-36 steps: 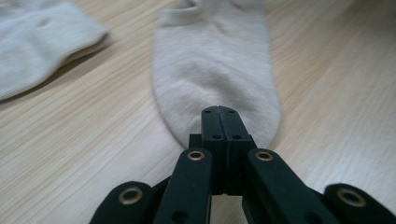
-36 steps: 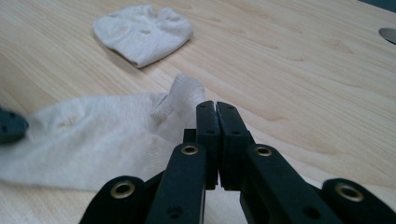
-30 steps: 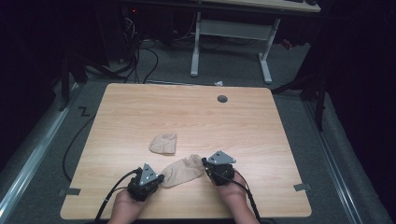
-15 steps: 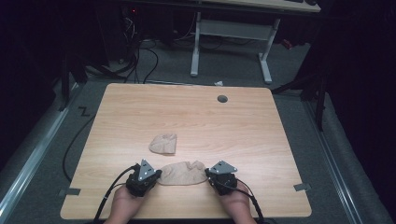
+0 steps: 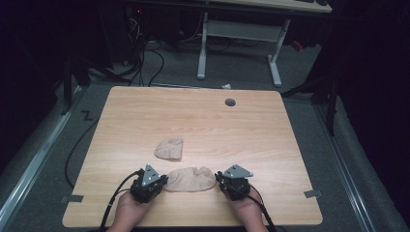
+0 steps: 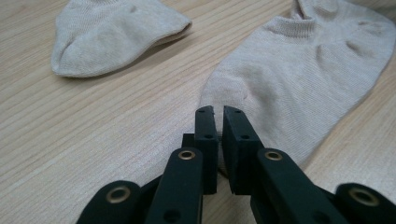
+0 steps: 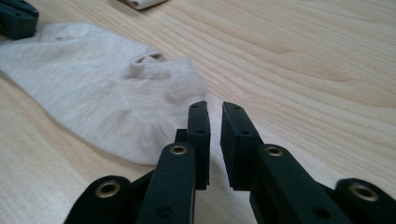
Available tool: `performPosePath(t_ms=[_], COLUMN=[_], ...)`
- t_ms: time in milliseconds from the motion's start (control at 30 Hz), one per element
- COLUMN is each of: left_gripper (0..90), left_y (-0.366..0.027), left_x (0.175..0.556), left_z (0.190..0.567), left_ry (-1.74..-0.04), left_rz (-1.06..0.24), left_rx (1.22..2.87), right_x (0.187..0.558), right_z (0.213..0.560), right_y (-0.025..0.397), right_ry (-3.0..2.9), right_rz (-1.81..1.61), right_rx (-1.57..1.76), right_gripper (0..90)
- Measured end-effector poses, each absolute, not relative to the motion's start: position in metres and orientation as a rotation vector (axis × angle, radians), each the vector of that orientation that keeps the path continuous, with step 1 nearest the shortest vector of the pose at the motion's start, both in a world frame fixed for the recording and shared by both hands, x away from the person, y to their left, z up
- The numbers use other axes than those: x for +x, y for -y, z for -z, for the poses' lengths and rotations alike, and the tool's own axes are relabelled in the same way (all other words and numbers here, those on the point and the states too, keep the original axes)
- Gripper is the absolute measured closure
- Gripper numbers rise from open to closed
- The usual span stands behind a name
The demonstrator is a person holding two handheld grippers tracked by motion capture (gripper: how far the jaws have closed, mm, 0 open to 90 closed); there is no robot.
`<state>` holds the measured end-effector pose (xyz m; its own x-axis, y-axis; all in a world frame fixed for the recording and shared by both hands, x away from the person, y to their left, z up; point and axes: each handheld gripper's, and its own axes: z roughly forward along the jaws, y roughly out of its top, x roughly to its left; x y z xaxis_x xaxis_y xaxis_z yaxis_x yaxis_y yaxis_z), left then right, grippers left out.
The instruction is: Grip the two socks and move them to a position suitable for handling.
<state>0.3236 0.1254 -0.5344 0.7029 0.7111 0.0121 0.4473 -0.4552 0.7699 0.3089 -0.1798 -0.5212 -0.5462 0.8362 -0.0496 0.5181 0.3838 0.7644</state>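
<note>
A beige ankle sock [image 5: 190,179] lies flat near the table's front edge, stretched between my two grippers. My left gripper [image 5: 162,182] is at its left end; in the left gripper view the jaws [image 6: 218,112] are pinched to a thin slit on the edge of the sock [image 6: 303,79]. My right gripper [image 5: 220,181] is at the sock's right end. Its jaws [image 7: 214,108] stand a narrow gap apart, with the sock [image 7: 102,93] just left of them and bare wood showing between them. A second beige sock [image 5: 169,148] lies bunched farther back; it is also the sock [image 6: 112,35] at the upper left.
The wooden table [image 5: 270,145] has a round cable hole [image 5: 230,102] near its far edge. Tape marks sit at the front corners. A white desk frame [image 5: 237,36] and cables stand on the floor beyond. My hands reach in over the front edge.
Both grippers have drawn back toward the front edge and spread apart. The near sock went from slanted and bunched to lying flat and stretched between them.
</note>
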Motion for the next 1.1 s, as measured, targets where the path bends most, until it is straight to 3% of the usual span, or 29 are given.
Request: performPosePath(t_ms=[300,500,700,933,1100], left_gripper=[79.6,84.3,84.8,73.0,69.0], left_y=[-0.129,-0.122,-0.124,-0.134,-0.141], left_x=[0.322,0.317,0.315,0.325,0.341], left_z=[0.534,0.535,0.534,0.522,0.513], left_ry=[-0.895,-0.809,-0.828,-0.907,-0.958], left_rz=[-0.43,-0.452,-0.432,-0.4,-0.452], left_rx=[2.083,2.152,2.148,2.065,2.039], right_x=[0.307,0.307,0.296,0.297,0.309], right_z=[0.523,0.53,0.529,0.518,0.512], right_y=[0.173,0.171,0.179,0.205,0.218], right_ry=[-2.247,-2.287,-2.293,-2.184,-2.157], right_rz=[-1.006,-0.986,-0.991,-1.05,-1.049], right_rx=[1.146,1.16,1.142,1.179,1.171], right_gripper=[82.4,82.4,81.2,76.1,75.4])
